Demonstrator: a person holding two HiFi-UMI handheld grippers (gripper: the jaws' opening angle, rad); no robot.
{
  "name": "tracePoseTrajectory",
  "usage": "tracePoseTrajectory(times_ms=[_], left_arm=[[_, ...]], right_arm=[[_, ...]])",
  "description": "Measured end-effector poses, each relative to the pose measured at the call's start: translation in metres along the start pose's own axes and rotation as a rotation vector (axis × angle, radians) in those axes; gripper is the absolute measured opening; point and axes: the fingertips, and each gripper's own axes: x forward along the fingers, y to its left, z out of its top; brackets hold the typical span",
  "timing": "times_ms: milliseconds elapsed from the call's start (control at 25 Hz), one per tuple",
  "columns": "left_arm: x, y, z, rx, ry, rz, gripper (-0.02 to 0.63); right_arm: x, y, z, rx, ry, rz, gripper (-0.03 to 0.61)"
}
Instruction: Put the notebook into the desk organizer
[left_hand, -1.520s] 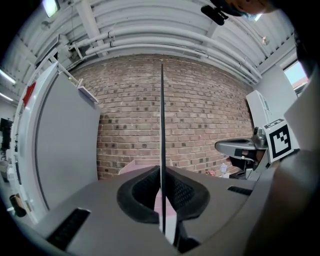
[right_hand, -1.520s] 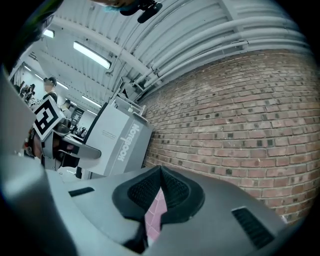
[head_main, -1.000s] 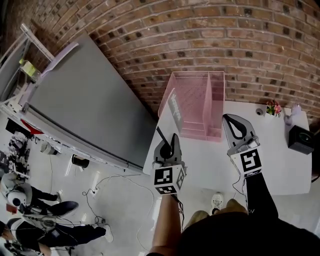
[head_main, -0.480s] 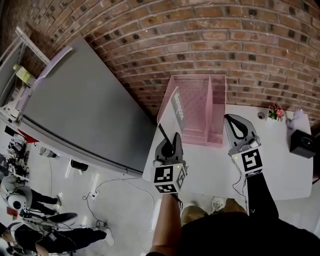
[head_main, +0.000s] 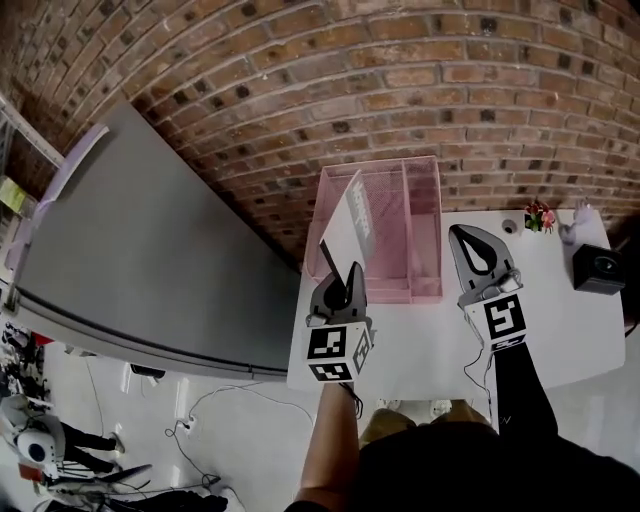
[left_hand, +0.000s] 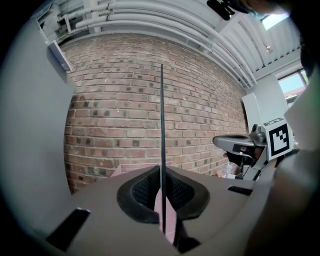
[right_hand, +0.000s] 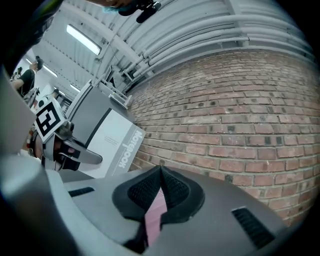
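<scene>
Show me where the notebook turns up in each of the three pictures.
Head view: notebook centre, upright, at the pink organizer's left side.
Left gripper view: notebook edge-on, a thin dark line up the middle.
Right gripper view: notebook at left, white cover with lettering.
Shared landmark: the brick wall behind.

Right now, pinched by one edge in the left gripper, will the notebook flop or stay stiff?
Probably stiff: the notebook shows as a straight edge-on line above the left gripper, with no sag. Likely light, since one pinch holds it upright. Thin as it is, it could tip inside the pink desk organizer.
</scene>
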Motion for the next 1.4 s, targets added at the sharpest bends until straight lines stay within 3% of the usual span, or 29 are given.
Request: tracePoseTrajectory(times_ms=[240,560,680,880,1120,1400], left_arm=[[0.031,0.016,-0.001,0.018,0.038,-0.094,0.020],[0.063,0.016,-0.009,-0.073,0.088,-0.286,0.020],[0.074,0.012,-0.020,-0.113,0.154,-0.362,0.021],[0.086,0.004,-0.042,-0.060,0.261,-0.428,0.020],[0.086,-0.004,-0.041,-0.217,0.282,-0.549,0.020],[0.098,0.013,-0.061,-0.196,0.385,-0.472,0.020]], right_arm=[[0.018,0.002,-0.004,-0.024,0.051,-0.066,0.021],[0.028,-0.004,-0.008,-0.050,0.102,-0.155,0.021],[0.028,-0.004,-0.017,-0.066,0.117,-0.169,0.021],[0.024,-0.005,-0.018,-0.055,0.140,-0.217,0.021],[0.018,-0.001,-0.032,-0.088,0.166,-0.220,0.021],[0.020,0.000,-0.021,-0.070,0.174,-0.260,0.021]])
